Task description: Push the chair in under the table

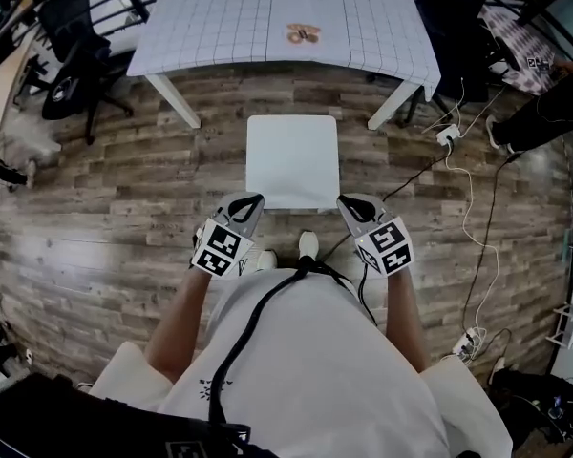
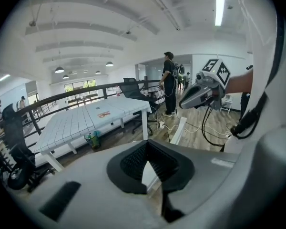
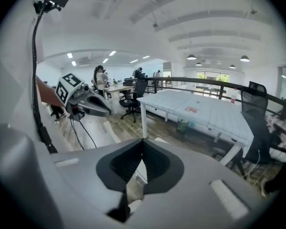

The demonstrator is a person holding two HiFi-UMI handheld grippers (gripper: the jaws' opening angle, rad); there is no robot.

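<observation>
A white chair (image 1: pixel 292 160) stands on the wood floor just in front of the white grid-topped table (image 1: pixel 220 17), its seat outside the table's edge. My left gripper (image 1: pixel 256 198) is shut and empty, its tip at the chair's near left corner. At the near right corner my right gripper (image 1: pixel 344 201) is shut too, with nothing in it. Whether either tip touches the chair I cannot tell. In the left gripper view the closed jaws (image 2: pixel 147 144) point past the chair's white edge (image 2: pixel 177 130) toward the table (image 2: pixel 86 118). The right gripper view looks over closed jaws (image 3: pixel 142 144) at the table (image 3: pixel 205 111).
A black office chair (image 1: pixel 72 41) stands left of the table. White cables and a power strip (image 1: pixel 449 136) trail over the floor on the right, near a person's legs (image 1: pixel 544 113). A small brown item (image 1: pixel 303 33) lies on the table top. My feet are right behind the chair.
</observation>
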